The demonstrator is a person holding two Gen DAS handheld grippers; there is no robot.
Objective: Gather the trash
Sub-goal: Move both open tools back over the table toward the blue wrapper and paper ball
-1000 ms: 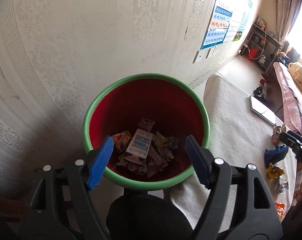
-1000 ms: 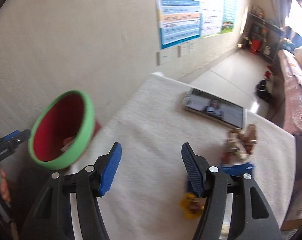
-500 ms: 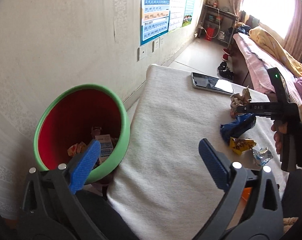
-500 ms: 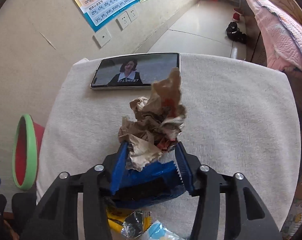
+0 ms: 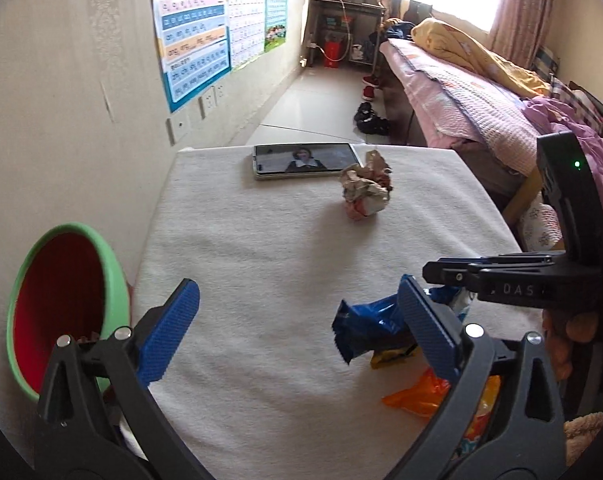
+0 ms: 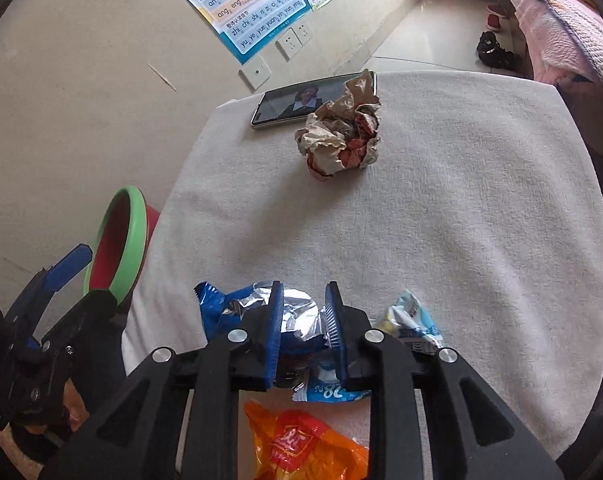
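Two grippers over a white cloth-covered table (image 6: 481, 240). Right gripper (image 6: 303, 312) low at the near edge, jaws just closing, blue pads pressed against a blue foil wrapper (image 6: 237, 312) with its silver lining bulging between them. Just beside it on the right, a pale blue wrapper (image 6: 411, 318); below, nearer the camera, an orange wrapper (image 6: 301, 446) flat on the cloth. Farther back, well apart from these, a crumpled paper ball (image 6: 339, 136) touching the corner of a phone (image 6: 285, 106) with its screen lit. Left gripper (image 5: 297, 328) spread wide, nothing between its pads, hovering above the table's left part. Left of the table, against the wall, a red bin (image 5: 67, 308) with a green rim, some scraps visible inside. In the left view, blue wrapper partly hidden behind the left gripper's right finger.
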